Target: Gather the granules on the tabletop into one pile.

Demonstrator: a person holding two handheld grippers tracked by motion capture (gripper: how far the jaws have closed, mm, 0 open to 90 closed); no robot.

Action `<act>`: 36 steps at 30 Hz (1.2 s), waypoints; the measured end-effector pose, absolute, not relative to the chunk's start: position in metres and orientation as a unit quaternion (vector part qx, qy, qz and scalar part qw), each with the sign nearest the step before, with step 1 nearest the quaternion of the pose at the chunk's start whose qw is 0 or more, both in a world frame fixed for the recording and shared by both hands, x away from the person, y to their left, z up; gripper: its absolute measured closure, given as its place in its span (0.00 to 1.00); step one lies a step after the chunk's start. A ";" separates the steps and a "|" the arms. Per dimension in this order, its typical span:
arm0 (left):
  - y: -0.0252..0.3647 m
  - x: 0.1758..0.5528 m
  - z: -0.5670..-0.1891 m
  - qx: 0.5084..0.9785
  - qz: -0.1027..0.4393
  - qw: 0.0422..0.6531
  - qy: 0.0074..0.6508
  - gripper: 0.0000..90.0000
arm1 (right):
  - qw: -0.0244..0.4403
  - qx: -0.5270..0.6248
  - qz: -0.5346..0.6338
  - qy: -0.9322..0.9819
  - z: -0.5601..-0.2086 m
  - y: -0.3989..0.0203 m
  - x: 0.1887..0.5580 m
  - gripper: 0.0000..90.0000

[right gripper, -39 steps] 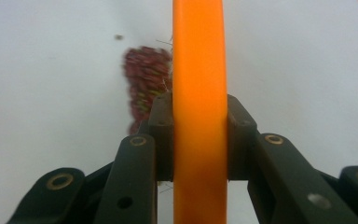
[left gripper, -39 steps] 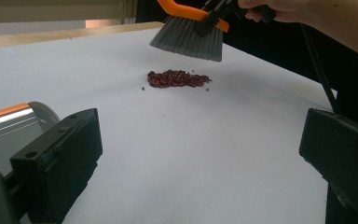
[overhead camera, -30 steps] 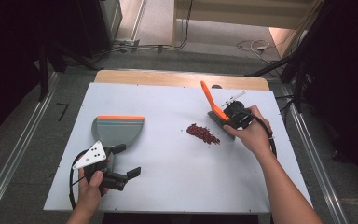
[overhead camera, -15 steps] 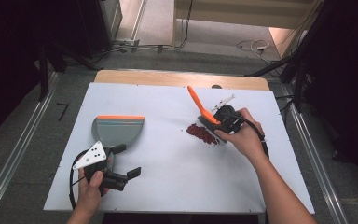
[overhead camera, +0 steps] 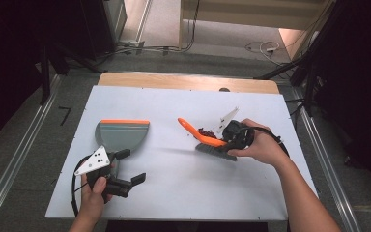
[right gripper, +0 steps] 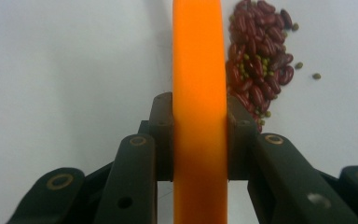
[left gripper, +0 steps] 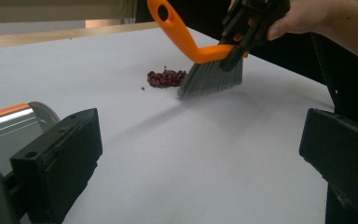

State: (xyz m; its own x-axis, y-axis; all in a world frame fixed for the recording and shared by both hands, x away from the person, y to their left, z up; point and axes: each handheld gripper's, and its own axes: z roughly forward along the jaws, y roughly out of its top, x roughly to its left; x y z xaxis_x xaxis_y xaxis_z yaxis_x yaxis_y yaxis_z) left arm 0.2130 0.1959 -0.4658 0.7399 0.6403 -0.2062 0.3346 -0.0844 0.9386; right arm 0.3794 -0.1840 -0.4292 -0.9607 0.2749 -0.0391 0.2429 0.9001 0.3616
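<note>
- Nearest the person, the left gripper [overhead camera: 128, 166] rests at the front left of the white table [overhead camera: 174, 193], its jaws standing wide apart with nothing between them.
- Just beyond it lies the grey dustpan [overhead camera: 121, 135] with its orange lip facing the far edge; in the left gripper view its rim [left gripper: 9, 121] sits right beside the left jaw.
- Farther out, right of centre, the right gripper [overhead camera: 229, 137] is clamped on the brush [overhead camera: 207, 140]: in the right gripper view the orange handle [right gripper: 199, 116] runs straight up between the two pads [right gripper: 163, 135], which press on both its sides.
- The grey bristles [left gripper: 212, 79] touch the table, tilted, with the pile of red beans [left gripper: 167, 78] just beside them on the dustpan side.
- In the right gripper view the beans [right gripper: 258, 65], mixed with small green ones, lie to the right of the handle.
- Compared with a second ago, the brush has moved leftwards across the table and its handle leans lower; the left gripper and dustpan lie as before.
</note>
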 end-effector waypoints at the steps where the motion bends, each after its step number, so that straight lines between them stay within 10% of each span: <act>1: 0.195 0.213 -0.466 0.726 0.130 0.586 0.336 0.00 | 0.047 0.128 0.186 0.973 -0.432 -0.185 0.382 0.76; 36: 0.198 0.213 -0.466 0.724 0.129 0.589 0.336 0.00 | 0.006 0.410 0.245 0.878 -0.441 -0.120 0.409 0.76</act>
